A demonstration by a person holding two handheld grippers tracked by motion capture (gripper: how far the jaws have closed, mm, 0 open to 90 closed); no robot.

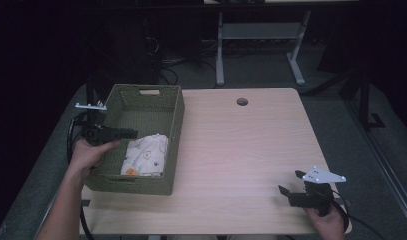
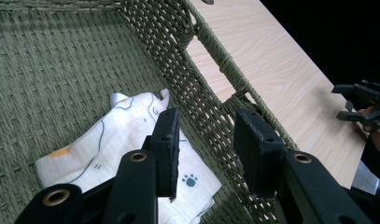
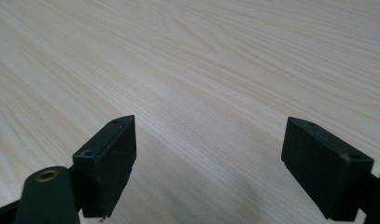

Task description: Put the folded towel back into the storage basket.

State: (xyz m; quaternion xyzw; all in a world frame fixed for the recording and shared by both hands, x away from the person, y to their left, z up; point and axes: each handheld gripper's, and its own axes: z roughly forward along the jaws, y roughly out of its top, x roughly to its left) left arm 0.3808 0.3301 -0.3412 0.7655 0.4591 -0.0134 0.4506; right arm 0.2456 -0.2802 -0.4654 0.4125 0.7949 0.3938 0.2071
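Right gripper (image 1: 291, 192) at five o'clock, low over bare wooden table (image 1: 241, 150), jaws spread wide, nothing between. Left gripper (image 1: 128, 133) at nine o'clock, above green woven basket (image 1: 173, 120), jaws partly apart, gripping nothing. Printed white cloth (image 1: 146, 155) lying loose on basket floor, just below.

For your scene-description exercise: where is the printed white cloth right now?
In the high view, the cloth lies inside the green woven basket on the table's left side, against its near-right corner, just below the left gripper.
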